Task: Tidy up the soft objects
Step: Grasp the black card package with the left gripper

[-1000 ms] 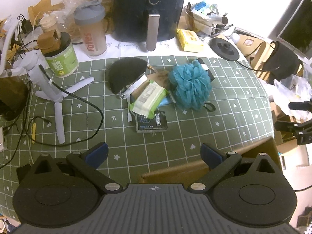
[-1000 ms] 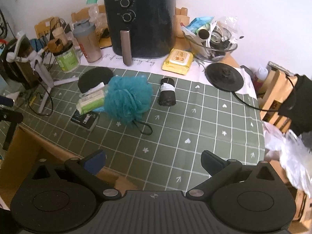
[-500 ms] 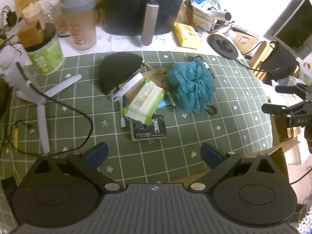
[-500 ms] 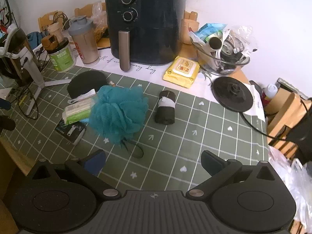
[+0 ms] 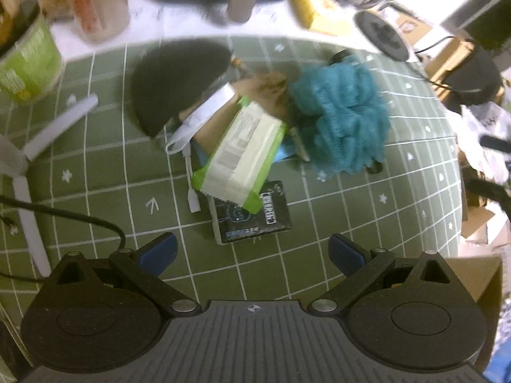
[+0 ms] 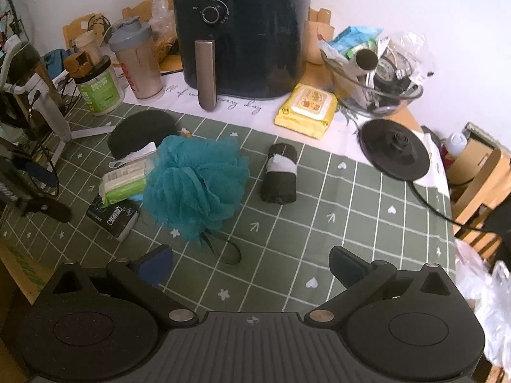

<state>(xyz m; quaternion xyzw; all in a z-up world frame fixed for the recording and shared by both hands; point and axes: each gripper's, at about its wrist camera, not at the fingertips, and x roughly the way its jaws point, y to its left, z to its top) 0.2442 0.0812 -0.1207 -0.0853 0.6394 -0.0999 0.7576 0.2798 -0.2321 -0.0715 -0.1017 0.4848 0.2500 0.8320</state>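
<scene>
Nothing sorted yet: both my left tongs [image 5: 252, 249] and right tongs [image 6: 250, 263] hang apart and empty, with the teal bath pouf [image 6: 196, 185] lying on the desk [image 6: 351, 217] just ahead of them.

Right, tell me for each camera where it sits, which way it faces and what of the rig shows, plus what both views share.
Left wrist: on the left claw, tilted down at the green wipes pack over the small black box; both open fingers show.
Right wrist: on the right claw, facing across the table to the air fryer and black roll; both open fingers show.
Shared: teal bath pouf, wipes pack, black box, green grid cloth.
</scene>
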